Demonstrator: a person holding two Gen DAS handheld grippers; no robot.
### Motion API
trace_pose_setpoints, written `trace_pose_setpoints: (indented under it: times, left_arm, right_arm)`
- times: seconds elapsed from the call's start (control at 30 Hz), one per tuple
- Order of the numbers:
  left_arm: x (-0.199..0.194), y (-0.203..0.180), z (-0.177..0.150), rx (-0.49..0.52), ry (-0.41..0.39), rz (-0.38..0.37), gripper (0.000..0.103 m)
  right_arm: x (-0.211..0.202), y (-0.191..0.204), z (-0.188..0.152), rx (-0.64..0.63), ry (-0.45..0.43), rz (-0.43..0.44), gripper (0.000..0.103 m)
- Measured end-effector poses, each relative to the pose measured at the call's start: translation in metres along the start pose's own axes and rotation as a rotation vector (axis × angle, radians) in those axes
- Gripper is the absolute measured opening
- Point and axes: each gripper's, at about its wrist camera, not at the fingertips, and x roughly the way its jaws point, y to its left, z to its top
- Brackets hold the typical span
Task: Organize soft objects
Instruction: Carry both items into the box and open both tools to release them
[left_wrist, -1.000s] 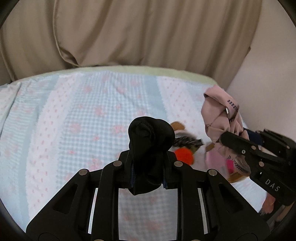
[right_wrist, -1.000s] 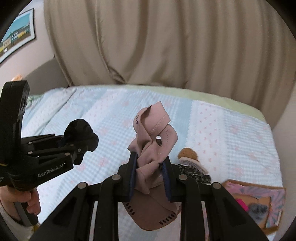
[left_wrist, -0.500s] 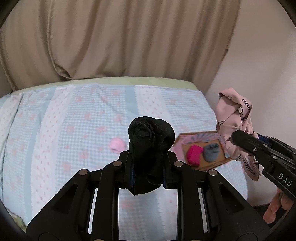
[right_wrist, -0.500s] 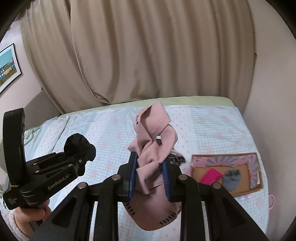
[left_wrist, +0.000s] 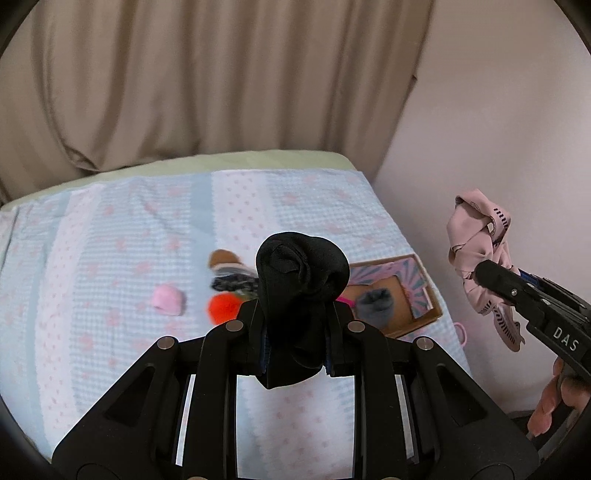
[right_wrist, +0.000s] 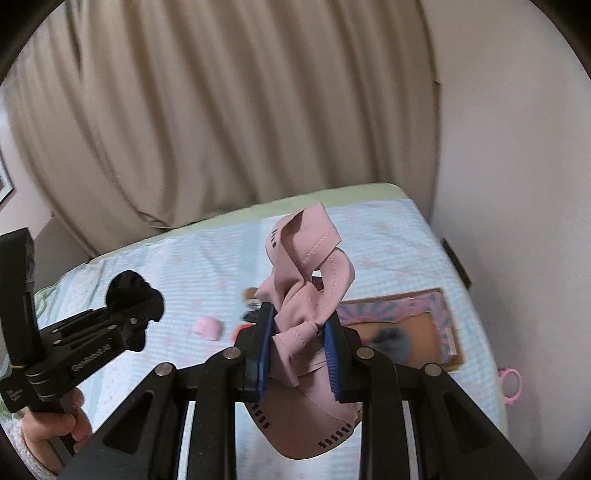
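While both grippers hang above the bed (left_wrist: 110, 229), each is clamped on a soft item. The left gripper (left_wrist: 295, 332) grips a balled black sock (left_wrist: 301, 273) between its fingers; the right gripper (right_wrist: 297, 354) pinches a bunched pink garment (right_wrist: 306, 280) with dark dash markings, its lower fold drooping below the blue finger pads (right_wrist: 263, 350).

On the checked blue-and-pink bedspread lie a small pink roll (left_wrist: 167, 298), an orange item (left_wrist: 221, 308) and a brown-tipped patterned piece (left_wrist: 229, 275), close together near the middle. A shallow cardboard box (left_wrist: 430, 295) sits at the bed's right edge, holding a grey sock (left_wrist: 375, 304) and a sliver of something magenta; a pink ring (right_wrist: 511, 382) rests just past the box at the mattress corner.

Open bedspread extends to the left and toward the far edge, where a beige curtain (left_wrist: 203, 81) hangs. A plain wall (left_wrist: 498, 129) closes the right side tightly against the bed.

Legible writing: "DAS" on the right gripper's body in the left wrist view. The lettering on the left gripper in the right wrist view is too blurred to read.
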Motion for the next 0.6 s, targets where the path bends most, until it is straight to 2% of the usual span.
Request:
trace_pose_setpoints:
  times: [0.27,0.43,0.6]
  left_arm:
    - [0.080,-0.067,0.007,-0.006,0.091,-0.051,0.018]
    - [0.146,-0.107,-0.001,0.019,0.196,-0.072,0.018]
    - [0.199,-0.127,-0.015,0.003,0.297,-0.068,0.018]
  right_arm:
    - [0.047,-0.092,0.007,0.047,0.099,-0.084,0.023]
    - [0.091,-0.138,0.004,0.103,0.172,-0.093,0.023]
    - [0.127,-0.171,-0.009,0.160,0.251,-0.084,0.023]
